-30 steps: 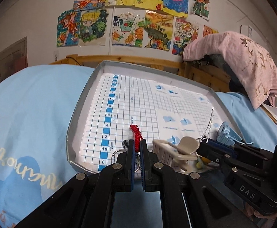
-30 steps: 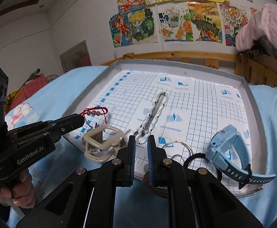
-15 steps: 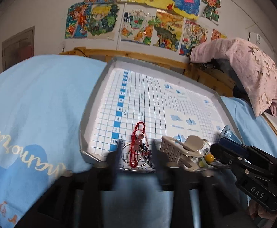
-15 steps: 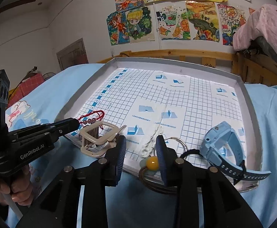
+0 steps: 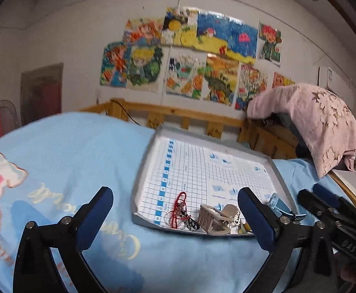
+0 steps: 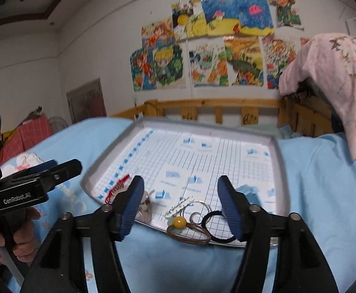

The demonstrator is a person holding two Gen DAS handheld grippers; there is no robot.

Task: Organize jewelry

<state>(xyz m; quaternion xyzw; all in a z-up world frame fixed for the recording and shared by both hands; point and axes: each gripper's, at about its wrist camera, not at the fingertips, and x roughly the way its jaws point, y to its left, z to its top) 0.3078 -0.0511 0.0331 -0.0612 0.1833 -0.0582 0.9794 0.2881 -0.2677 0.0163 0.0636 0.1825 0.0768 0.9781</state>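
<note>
Here both grippers hang wide open and empty over the blue bedspread, short of the near rim of the grid-lined tray (image 5: 142,171) that lies on the bed. The left gripper (image 5: 175,213) frames the tray's near left corner, where the red cord bracelet (image 5: 180,204) lies with its long axis running away from the gripper, roughly along the fingers' line of sight, its near end tangled with a thin wire ring and a small dark patterned piece. Just to the right of it sits the beige claw hair clip (image 5: 218,217), tilted on the tray floor close to the rim.

The right gripper (image 6: 180,205) looks at the near middle of the tray (image 6: 281,171). Straight ahead between its fingers lie the white beaded clip (image 6: 179,205), angled up to the right, and the yellow-bead hair tie (image 6: 180,222), whose brown loop overhangs the tray's near rim. A black hair tie (image 6: 217,227) lies just right of that, partly behind the right finger, and a blue watch beyond it is mostly hidden by the same finger.

As a judgement, the bracelet belongs to the left gripper and the bead tie and clip to the right one; each pile lies forward and a little below. The bracelet's lengthwise lie suggests pinching it across its width, though the tangle could drag neighbours along.
</note>
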